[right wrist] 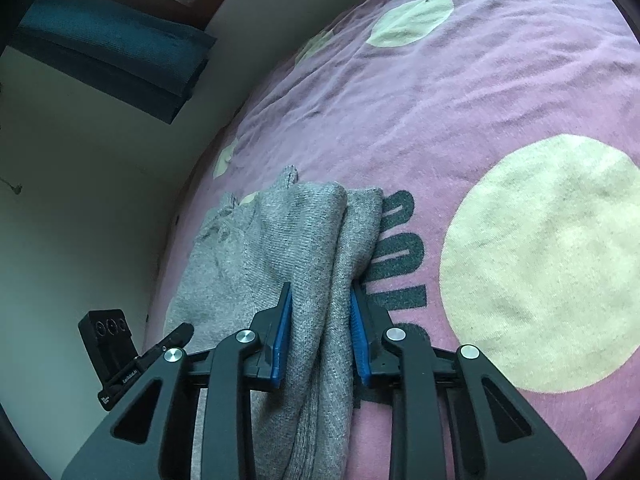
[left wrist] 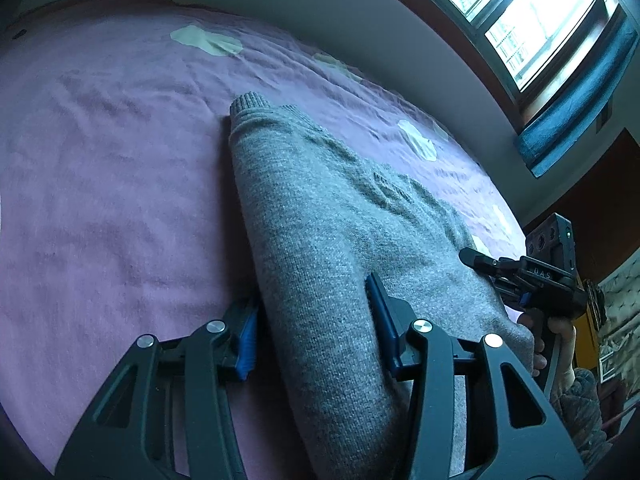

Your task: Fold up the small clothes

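Surface: pink bedspread (left wrist: 100, 168) with pale cream spots, a wall and bright window (left wrist: 532, 20) behind.
Garment: grey knit sweater (left wrist: 320, 220), lying on the bedspread near the wall side, already doubled into a long band with a ribbed cuff (left wrist: 249, 105) at the far end.
Left gripper (left wrist: 312, 328): jaws spread wide, straddling the folded edge without pinching it; probably lining up for a grasp.
Right gripper (right wrist: 320, 328): blue pads pressed in on a bunched ridge of the sweater (right wrist: 316, 240), gripping it, likely to lift that end over for the next fold.
Hidden: the sweater's near end runs under both tools; dark lettering (right wrist: 394, 252) on the bedspread is partly covered and unreadable.
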### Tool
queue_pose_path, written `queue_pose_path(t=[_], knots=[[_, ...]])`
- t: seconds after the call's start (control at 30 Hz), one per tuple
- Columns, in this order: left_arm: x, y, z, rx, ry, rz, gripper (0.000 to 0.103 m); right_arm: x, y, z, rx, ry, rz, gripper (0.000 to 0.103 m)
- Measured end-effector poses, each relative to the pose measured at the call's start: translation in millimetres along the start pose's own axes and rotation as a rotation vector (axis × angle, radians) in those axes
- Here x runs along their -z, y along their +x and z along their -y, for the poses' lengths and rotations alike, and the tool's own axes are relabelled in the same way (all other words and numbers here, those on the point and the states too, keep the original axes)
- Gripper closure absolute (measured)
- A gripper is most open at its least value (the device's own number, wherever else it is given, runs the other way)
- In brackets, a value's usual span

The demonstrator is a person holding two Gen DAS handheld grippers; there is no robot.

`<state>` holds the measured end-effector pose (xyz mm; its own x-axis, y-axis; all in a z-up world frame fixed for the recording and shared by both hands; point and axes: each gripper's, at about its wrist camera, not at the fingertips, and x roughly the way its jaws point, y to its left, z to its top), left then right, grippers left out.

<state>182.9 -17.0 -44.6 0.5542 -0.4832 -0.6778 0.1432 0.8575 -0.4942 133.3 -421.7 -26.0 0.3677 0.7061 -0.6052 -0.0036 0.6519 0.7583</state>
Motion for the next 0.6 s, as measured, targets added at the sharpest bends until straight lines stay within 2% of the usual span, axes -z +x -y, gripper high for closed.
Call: queue_pose_path(t=[0.27, 0.6], knots=[[1.1, -3.8, -3.6, 0.014, -0.014, 0.007, 0.054, 4.0, -6.0, 4.6, -0.006, 0.013, 0.013, 0.077], [12.1, -14.6, -3.2, 0.017, -0.028, 0.027, 0.042, 23.0, -26.3, 12.1, -0.028, 0.062, 0.039, 0.069]])
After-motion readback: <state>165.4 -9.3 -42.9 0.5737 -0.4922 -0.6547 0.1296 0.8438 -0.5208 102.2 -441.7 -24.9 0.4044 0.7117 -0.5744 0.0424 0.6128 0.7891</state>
